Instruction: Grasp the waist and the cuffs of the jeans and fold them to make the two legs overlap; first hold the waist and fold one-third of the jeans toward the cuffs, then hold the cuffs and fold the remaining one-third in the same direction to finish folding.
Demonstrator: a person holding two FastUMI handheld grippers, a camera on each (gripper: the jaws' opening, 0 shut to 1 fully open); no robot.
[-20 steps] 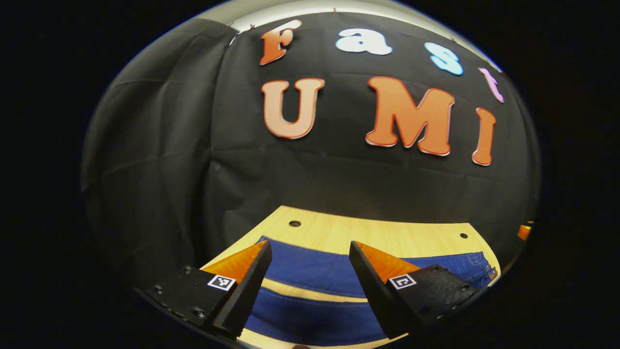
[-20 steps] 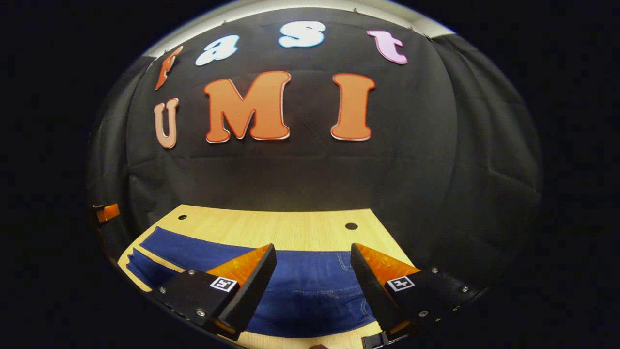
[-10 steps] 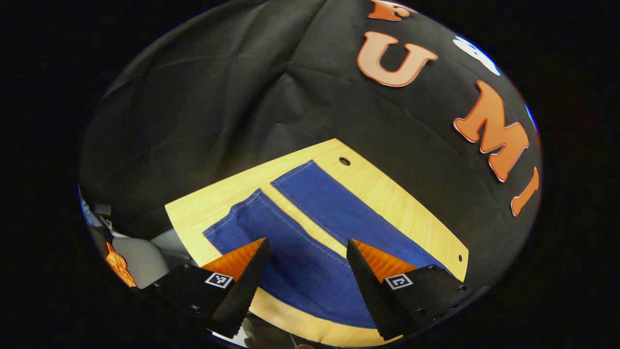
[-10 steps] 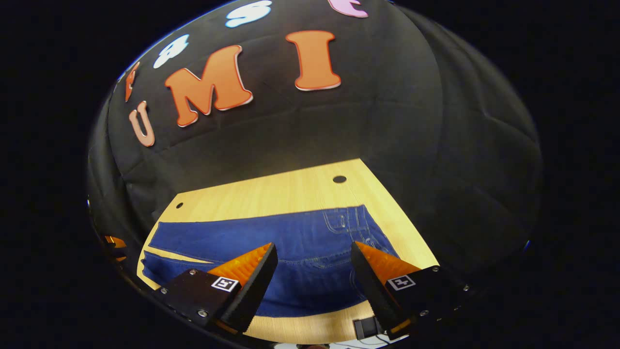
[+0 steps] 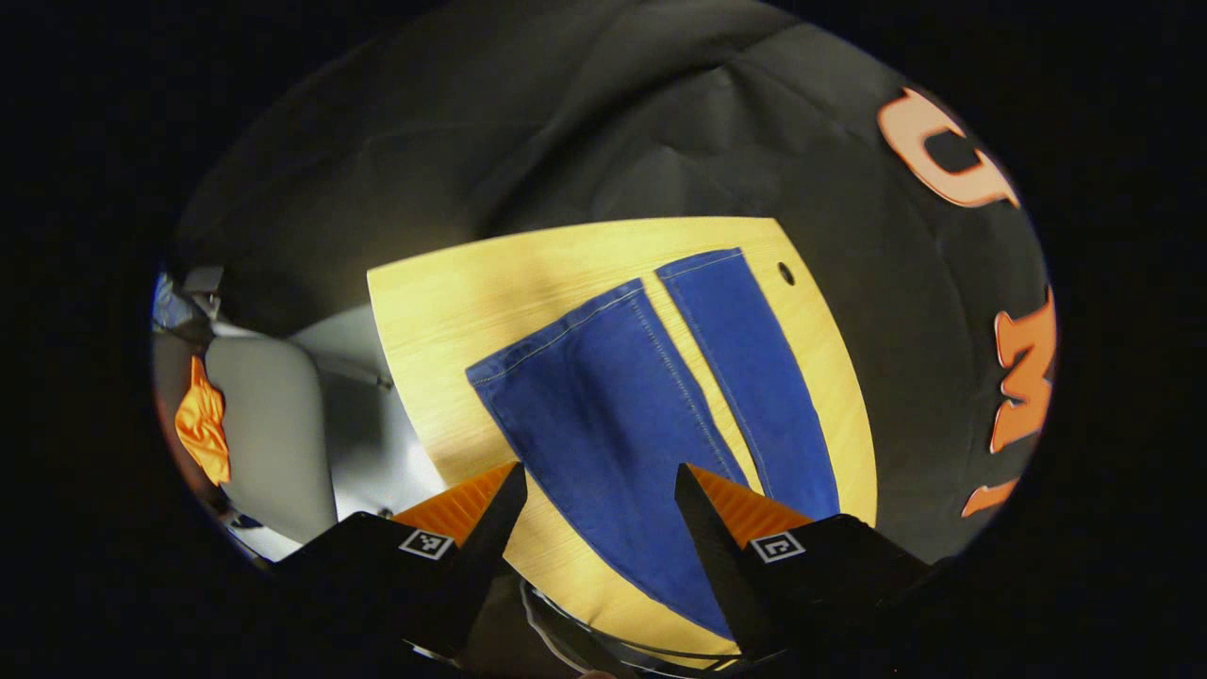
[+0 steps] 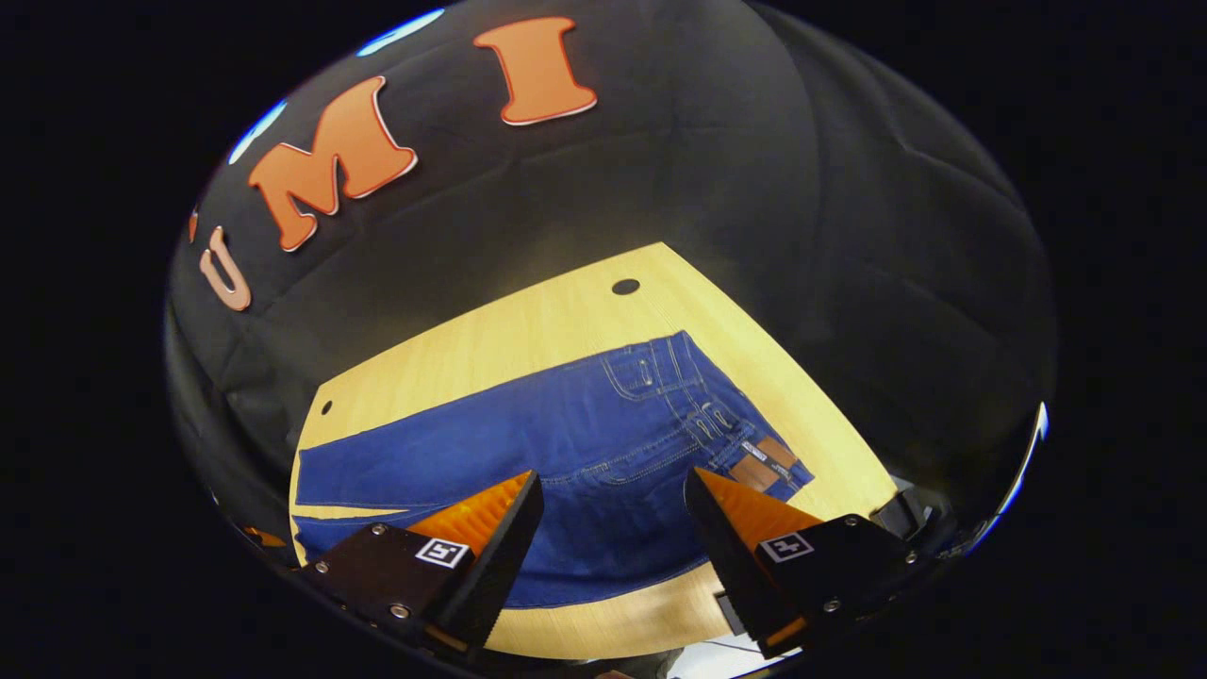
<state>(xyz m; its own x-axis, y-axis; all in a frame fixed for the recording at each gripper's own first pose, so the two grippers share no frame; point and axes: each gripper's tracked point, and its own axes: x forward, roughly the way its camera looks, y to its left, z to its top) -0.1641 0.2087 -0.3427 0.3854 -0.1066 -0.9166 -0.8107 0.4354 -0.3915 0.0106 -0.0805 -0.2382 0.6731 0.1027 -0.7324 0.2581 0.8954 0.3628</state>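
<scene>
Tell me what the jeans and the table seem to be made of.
Jeans: blue denim by the look, matte woven cloth with lighter contrast stitching along the seams and pockets, plus a brown patch at the waist, perhaps leather. Table: pale wood or wood-look laminate, with fine straight grain lines and a smooth, slightly glossy top; which of the two cannot be told.

Both black gripper bodies carry square coded tags and small screws.

Light wooden table (image 5: 453,302) — black cloth wall (image 6: 717,179) behind it.
</scene>
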